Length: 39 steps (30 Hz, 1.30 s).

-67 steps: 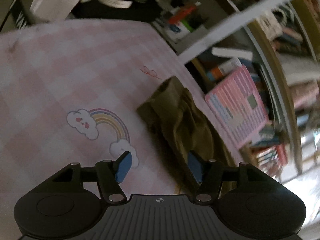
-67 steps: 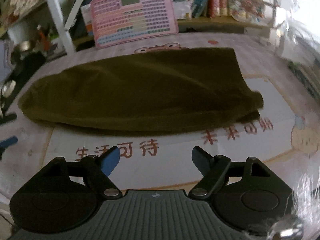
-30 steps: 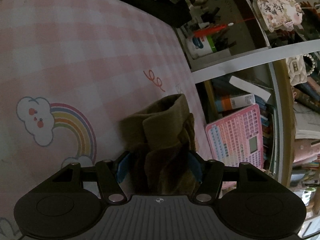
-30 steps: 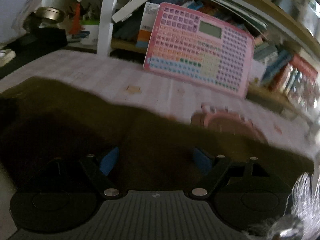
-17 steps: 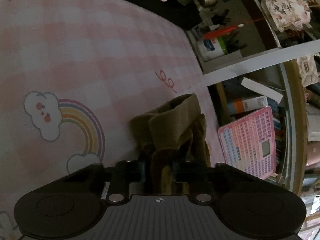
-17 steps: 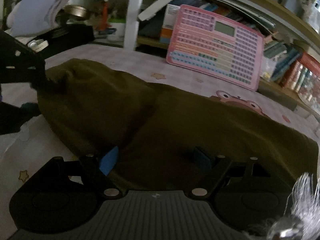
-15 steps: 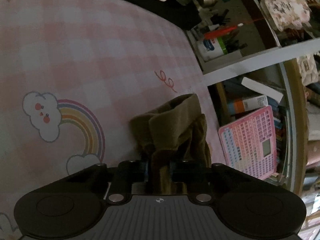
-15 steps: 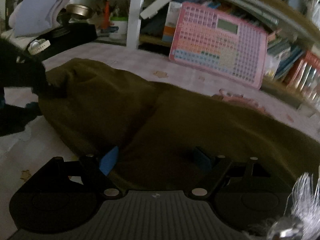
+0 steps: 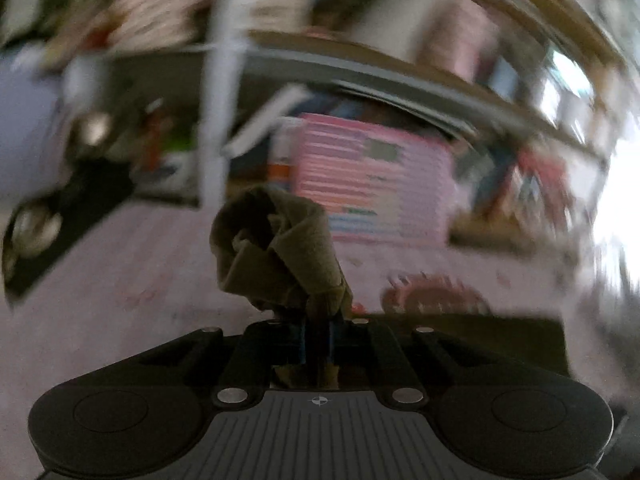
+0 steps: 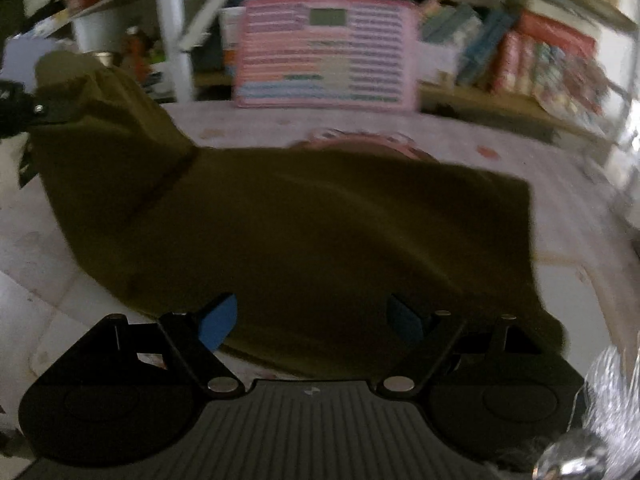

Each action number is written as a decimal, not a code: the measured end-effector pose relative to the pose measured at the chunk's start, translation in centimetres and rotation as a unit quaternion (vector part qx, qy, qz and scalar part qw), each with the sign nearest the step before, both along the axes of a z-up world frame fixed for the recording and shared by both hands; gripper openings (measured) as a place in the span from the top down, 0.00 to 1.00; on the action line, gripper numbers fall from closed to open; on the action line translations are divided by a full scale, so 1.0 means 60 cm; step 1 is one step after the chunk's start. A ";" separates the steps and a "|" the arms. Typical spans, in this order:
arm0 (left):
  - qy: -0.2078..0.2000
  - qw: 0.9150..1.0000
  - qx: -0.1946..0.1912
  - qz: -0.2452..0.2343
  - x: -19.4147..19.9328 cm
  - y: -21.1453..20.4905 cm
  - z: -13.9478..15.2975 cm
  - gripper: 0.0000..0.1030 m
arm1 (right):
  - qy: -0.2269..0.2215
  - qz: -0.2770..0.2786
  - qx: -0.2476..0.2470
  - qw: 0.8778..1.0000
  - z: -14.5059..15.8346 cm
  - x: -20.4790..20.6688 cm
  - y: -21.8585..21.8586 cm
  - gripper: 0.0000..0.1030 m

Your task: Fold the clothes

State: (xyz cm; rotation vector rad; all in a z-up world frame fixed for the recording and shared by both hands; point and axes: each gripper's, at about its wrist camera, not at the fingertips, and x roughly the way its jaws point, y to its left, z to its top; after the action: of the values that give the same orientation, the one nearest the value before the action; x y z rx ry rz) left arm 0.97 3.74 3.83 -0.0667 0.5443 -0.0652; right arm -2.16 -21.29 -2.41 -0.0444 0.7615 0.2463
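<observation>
An olive-green garment (image 10: 320, 232) lies spread across the pink patterned mat (image 10: 568, 208). My left gripper (image 9: 318, 340) is shut on one bunched end of the garment (image 9: 280, 256) and holds it lifted above the mat; that raised end also shows in the right wrist view (image 10: 92, 92) at the far left, with the left gripper (image 10: 24, 110) beside it. My right gripper (image 10: 312, 322) is open, its fingers just over the garment's near edge, gripping nothing.
A pink calculator-like toy board (image 10: 326, 54) leans against a shelf of books (image 10: 532, 56) behind the mat. A white post (image 10: 174, 40) and cluttered items (image 9: 36, 224) stand at the back left. The left wrist view is motion-blurred.
My left gripper has lifted the gripped garment end off the mat and swung round toward the shelf. The right gripper has stayed open over the near edge.
</observation>
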 end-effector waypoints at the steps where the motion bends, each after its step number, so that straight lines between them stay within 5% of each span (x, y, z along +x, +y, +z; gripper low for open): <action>1: 0.006 1.000 0.024 -0.014 0.001 -0.026 -0.001 0.91 | 0.001 -0.006 0.005 1.000 0.000 0.000 -0.015 0.21; 4: 0.038 0.995 0.071 -0.051 0.004 -0.103 -0.018 0.69 | -0.001 -0.015 0.019 1.000 0.001 -0.003 -0.053 0.21; 6: 0.067 0.991 0.090 -0.075 0.004 -0.152 -0.035 0.36 | 0.001 -0.013 0.026 1.000 0.000 -0.003 -0.073 0.21; 8: 0.089 0.988 0.092 -0.089 -0.003 -0.185 -0.049 0.30 | 0.009 -0.008 0.032 0.999 -0.005 -0.005 -0.088 0.21; 11: 0.110 0.989 0.070 -0.076 -0.024 -0.199 -0.062 0.27 | 0.023 0.004 0.044 0.999 -0.013 -0.008 -0.107 0.21; 16: 0.115 0.992 -0.037 0.027 -0.077 -0.151 -0.058 0.23 | 0.054 0.037 0.093 0.994 -0.018 0.001 -0.120 0.21; 19: 0.110 0.982 -0.113 0.100 -0.120 -0.122 -0.058 0.23 | 0.095 0.058 0.161 0.981 -0.016 0.028 -0.115 0.21; 22: 0.102 0.968 -0.171 0.151 -0.160 -0.105 -0.059 0.23 | 0.149 0.077 0.250 0.954 -0.020 0.076 -0.100 0.21; 25: 0.097 0.966 -0.175 0.165 -0.182 -0.110 -0.056 0.23 | 0.190 0.061 0.310 0.930 -0.029 0.120 -0.080 0.23; 27: 0.095 0.965 -0.173 0.172 -0.195 -0.114 -0.053 0.23 | 0.209 0.040 0.317 0.924 -0.032 0.145 -0.068 0.31; 30: 0.091 0.964 -0.170 0.184 -0.214 -0.119 -0.049 0.23 | 0.230 0.026 0.319 0.919 -0.035 0.174 -0.049 0.54; 31: 0.090 0.963 -0.170 0.190 -0.221 -0.119 -0.047 0.23 | 0.226 0.029 0.326 0.918 -0.030 0.177 -0.047 0.76; 32: 0.088 0.962 -0.170 0.195 -0.227 -0.117 -0.045 0.23 | 0.221 0.033 0.333 0.916 -0.025 0.180 -0.046 0.81; 35: 0.086 0.958 -0.178 0.207 -0.238 -0.115 -0.047 0.23 | 0.194 0.043 0.395 0.897 -0.010 0.172 -0.062 0.81; 39: 0.089 0.958 -0.178 0.207 -0.234 -0.123 -0.047 0.23 | 0.251 0.001 0.374 0.893 -0.060 0.182 -0.068 0.77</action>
State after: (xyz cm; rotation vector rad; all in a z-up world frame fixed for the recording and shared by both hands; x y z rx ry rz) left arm -13.07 -3.62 1.01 -0.5404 0.6839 0.2551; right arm 8.78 -25.35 -6.02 0.7786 1.1351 0.5537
